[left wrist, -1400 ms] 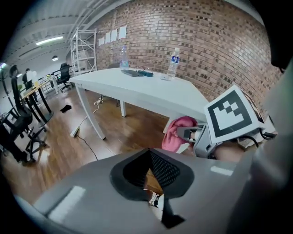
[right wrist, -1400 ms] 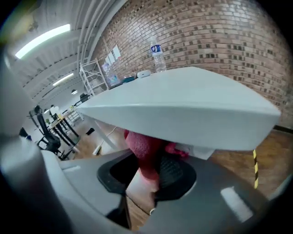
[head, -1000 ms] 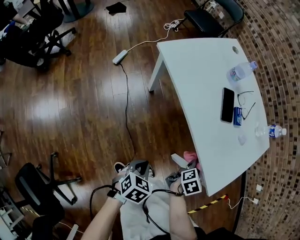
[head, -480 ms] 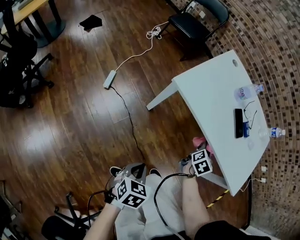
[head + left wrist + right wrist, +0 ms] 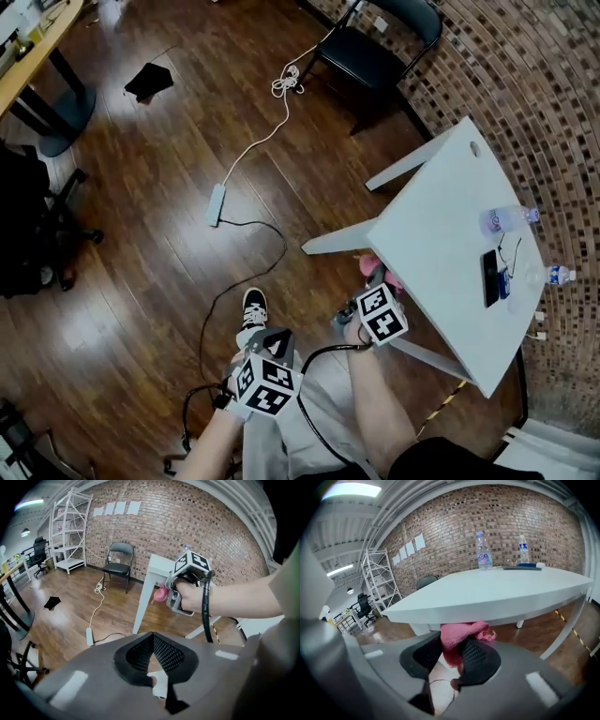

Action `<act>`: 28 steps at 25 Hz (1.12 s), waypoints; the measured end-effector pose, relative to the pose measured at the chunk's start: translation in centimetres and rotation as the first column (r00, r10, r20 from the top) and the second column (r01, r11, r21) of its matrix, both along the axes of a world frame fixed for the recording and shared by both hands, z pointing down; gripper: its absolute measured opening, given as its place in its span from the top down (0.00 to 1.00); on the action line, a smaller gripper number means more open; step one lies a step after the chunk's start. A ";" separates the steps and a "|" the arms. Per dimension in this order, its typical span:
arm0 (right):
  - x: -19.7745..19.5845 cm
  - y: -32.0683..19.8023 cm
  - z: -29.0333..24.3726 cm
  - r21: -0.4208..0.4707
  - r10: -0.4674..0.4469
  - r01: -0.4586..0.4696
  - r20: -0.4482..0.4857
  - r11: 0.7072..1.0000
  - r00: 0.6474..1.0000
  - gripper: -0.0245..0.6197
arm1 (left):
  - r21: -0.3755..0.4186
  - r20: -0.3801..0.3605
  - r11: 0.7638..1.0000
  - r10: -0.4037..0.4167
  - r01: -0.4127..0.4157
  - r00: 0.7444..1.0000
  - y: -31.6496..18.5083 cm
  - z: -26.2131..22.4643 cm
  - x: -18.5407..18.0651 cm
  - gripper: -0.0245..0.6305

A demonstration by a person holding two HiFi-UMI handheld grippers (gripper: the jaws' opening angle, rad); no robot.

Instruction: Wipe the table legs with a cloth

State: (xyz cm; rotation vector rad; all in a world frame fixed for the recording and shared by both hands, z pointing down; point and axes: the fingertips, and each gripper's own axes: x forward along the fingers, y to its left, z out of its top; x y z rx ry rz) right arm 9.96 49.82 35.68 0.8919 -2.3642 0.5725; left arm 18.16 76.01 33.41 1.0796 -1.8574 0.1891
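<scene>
We hold our left gripper (image 5: 270, 345) low and close to our body, marker cube facing up, its jaws together with nothing between them. Our right arm stretches forward and away from us, the right hand (image 5: 191, 597) wrapped round the right gripper (image 5: 373, 281), whose jaws are clamped on a pink cloth (image 5: 458, 637)

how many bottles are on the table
2. One bottle stands upright on the table, to the left in the right gripper view; the other stands upright to its right. None appears to be hidden.
</scene>
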 end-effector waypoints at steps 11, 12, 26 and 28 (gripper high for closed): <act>-9.1 6.4 4.1 -0.090 -0.089 0.077 -0.141 0.993 0.986 0.80 | 0.035 -0.082 0.999 -0.038 0.041 0.996 2.2 2.6 -15.0 0.96; -9.1 6.4 5.2 -0.093 -0.082 0.068 -0.165 0.993 0.983 0.80 | 0.043 -0.096 0.998 -0.035 0.040 0.995 2.5 3.2 -15.4 0.96; -8.5 6.1 28.1 -0.095 -0.017 -0.028 -0.442 0.995 0.897 0.80 | 0.121 -0.221 0.987 0.126 -0.101 0.967 3.9 16.2 -21.1 0.96; -8.6 6.3 32.0 -0.106 -0.049 -0.001 -0.469 0.994 0.882 0.80 | 0.122 -0.206 0.983 0.163 -0.140 0.965 4.2 18.5 -22.1 0.96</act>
